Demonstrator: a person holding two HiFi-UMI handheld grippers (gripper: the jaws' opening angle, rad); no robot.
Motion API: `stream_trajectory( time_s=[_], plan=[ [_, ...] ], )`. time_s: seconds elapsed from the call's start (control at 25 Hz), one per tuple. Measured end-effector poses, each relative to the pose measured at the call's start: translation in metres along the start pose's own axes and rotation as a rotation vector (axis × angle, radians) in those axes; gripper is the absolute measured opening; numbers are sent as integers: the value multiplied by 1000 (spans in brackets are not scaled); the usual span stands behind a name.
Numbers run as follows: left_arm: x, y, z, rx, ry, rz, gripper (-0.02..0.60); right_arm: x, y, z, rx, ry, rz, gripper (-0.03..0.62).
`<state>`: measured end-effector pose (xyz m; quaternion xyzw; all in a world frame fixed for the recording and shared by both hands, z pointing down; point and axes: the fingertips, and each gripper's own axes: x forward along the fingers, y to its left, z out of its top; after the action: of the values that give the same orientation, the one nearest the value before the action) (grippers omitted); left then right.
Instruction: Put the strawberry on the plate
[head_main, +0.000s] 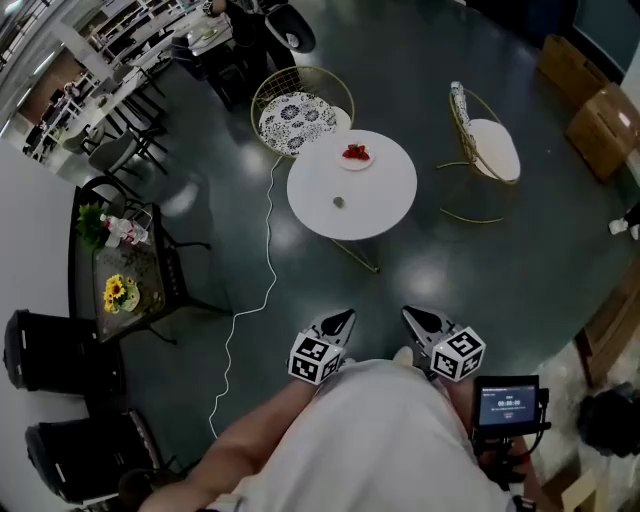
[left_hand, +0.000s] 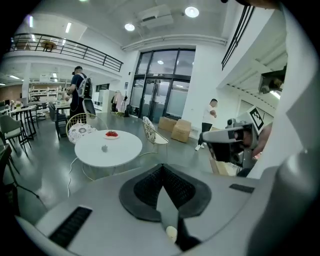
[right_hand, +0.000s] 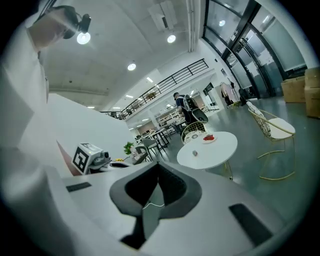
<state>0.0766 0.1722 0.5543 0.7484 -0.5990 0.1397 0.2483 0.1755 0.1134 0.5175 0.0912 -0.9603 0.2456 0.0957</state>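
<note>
White, smooth, round table (head_main: 378, 195) on thin gold legs: is standing well apart from the person, across a stretch of dark glossy floor (head_main: 450, 260).

Small white round plate (head_main: 367, 163): is sitting near the table's far edge and is carrying the red, lumpy strawberry (head_main: 355, 152); whether it is one fruit or several is too small to tell. By this showing the fruit is already lying where the task wants it.

Small grey rounded item (head_main: 338, 202): is resting alone near the middle of the table, apart from the plate; its nature is too small to tell.

Left gripper, grey moulded shell with black ribbed pads (left_hand: 161, 172): is being carried low against the person's white clothing, with its jaws pressed together on nothing. Judged: a carrying posture, since nothing is within reach.

Right gripper of the same make (right_hand: 158, 167): is being held alongside, with its jaws likewise pressed together and empty, and is pointing toward the table.

Two gold wire chairs: one with a blue-patterned round cushion (head_main: 297, 118) is standing just beyond the plate; one with a plain white seat (head_main: 493, 148) is standing off to the table's right.

Thin white cable (head_main: 262, 280): is trailing over the floor from the table's side toward the person.
</note>
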Motion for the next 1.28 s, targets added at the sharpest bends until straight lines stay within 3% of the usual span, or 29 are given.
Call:
stream_trajectory(
  time_s=[0.56, 1.28],
  plan=[
    [-71, 17, -28, 5, -38, -6, 8, 31, 70, -24, -6, 39, -10, 8],
    [-103, 31, -37, -27, -72, 27, 8, 47, 93, -34, -11, 78, -33, 8]
  ],
)
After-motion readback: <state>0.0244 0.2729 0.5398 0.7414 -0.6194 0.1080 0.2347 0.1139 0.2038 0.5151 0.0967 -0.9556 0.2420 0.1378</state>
